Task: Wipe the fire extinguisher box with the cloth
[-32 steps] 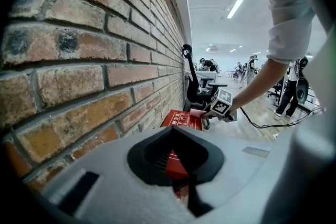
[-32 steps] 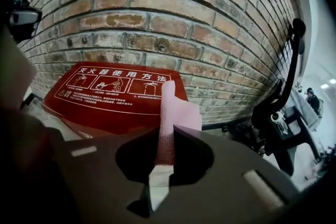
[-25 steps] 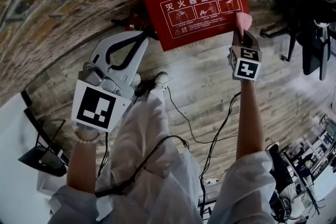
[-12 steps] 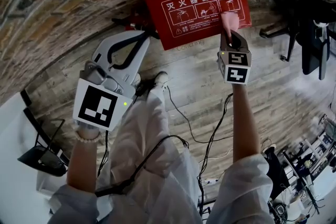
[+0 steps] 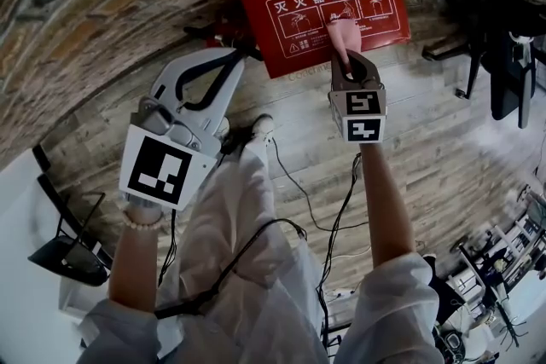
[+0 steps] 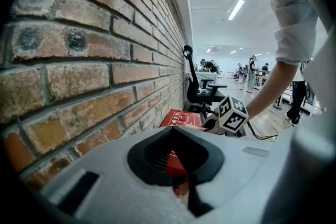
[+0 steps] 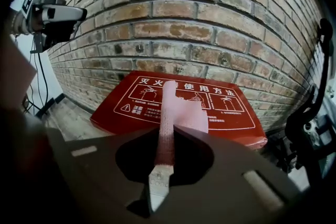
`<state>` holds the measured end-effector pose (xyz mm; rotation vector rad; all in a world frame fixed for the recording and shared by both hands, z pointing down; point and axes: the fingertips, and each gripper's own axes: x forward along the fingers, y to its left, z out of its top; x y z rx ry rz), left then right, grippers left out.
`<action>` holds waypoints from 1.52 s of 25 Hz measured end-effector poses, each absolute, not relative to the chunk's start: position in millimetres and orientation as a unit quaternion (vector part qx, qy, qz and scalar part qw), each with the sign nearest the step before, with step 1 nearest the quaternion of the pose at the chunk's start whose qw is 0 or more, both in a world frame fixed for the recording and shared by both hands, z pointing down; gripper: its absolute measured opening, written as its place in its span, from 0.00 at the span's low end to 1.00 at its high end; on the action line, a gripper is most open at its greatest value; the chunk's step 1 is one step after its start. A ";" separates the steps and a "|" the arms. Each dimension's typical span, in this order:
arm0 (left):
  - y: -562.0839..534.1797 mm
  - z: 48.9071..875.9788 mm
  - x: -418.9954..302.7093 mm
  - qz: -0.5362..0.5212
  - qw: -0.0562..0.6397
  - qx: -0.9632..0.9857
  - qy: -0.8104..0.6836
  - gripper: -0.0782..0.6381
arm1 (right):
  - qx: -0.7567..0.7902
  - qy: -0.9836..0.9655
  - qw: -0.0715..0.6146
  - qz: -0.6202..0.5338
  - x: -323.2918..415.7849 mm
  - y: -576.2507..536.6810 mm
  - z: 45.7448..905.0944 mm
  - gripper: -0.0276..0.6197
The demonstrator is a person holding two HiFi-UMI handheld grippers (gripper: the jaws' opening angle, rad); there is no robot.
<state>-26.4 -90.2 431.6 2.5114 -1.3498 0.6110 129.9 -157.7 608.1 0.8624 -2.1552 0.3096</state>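
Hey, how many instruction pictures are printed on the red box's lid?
3, in a row on the fire extinguisher box: left picture, middle picture, partly behind the cloth, right picture.

**Operator:** Left gripper status?

**Technician:** Left gripper (image 5: 240, 57): jaws together, nothing clamped. Its marker cube (image 5: 157, 170) faces the head camera. The left forearm (image 5: 136, 264) is bare and reaches forward, with a beaded bracelet (image 5: 141, 222) at the wrist.

**Operator:** Right gripper status?

**Technician:** Right gripper (image 5: 345, 57): jaws closed on a folded pink cloth (image 5: 344, 31), which projects past the tips. The right forearm (image 5: 386, 200) is bare and straight and reaches further forward than the left. The two grippers are well apart. The white sleeves (image 5: 401, 303) end near the elbows.
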 end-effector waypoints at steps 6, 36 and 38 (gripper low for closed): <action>-85.6 431.7 -30.8 0.205 0.114 0.855 -0.462 0.11 | 0.310 -0.865 0.373 0.128 95.3 -134.2 605.8 0.07; -55.0 405.7 -42.0 0.194 0.113 0.860 -0.459 0.11 | 0.252 -0.904 0.323 0.126 10.3 -60.9 546.3 0.07; -54.1 390.6 -41.3 0.191 0.109 0.862 -0.457 0.11 | 0.270 -0.904 0.305 0.128 10.6 -66.9 520.1 0.07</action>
